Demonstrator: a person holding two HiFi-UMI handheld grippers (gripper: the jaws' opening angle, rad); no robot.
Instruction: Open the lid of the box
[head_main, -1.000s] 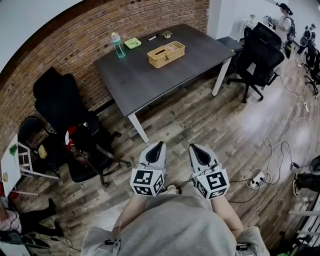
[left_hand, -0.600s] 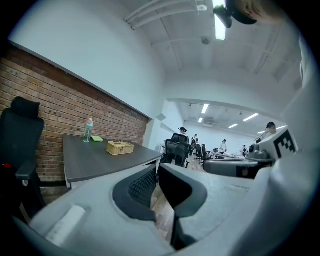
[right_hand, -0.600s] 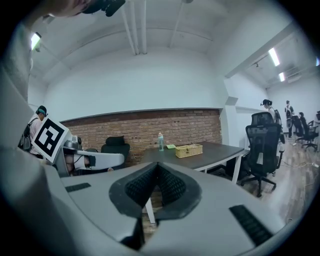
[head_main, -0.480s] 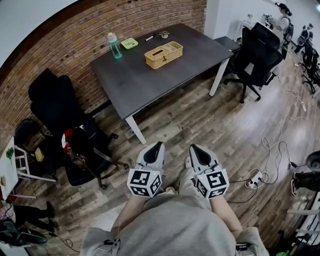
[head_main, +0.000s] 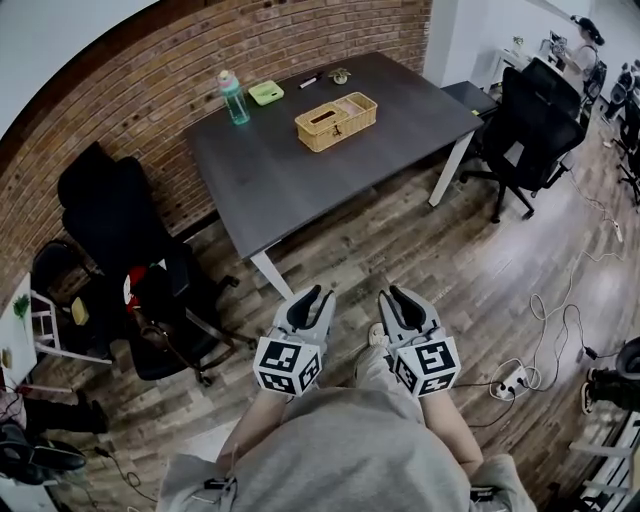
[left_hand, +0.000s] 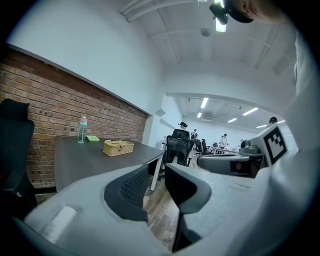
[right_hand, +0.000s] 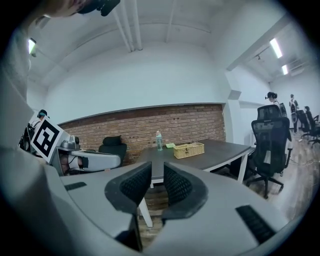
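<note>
Wicker box (head_main: 335, 121) on table (head_main: 270, 170), contents unseen | left claw (head_main: 320, 293), right claw (head_main: 392, 292): just opening, empty

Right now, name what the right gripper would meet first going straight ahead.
Probably the near white leg of the dark table; only floor before it, depth unclear. The right gripper has just been opening its jaws, nothing between them.

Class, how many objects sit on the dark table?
5: wicker box centre, bottle at far left, green dish beside it, marker and a small object along the far edge. None looks hidden.
</note>
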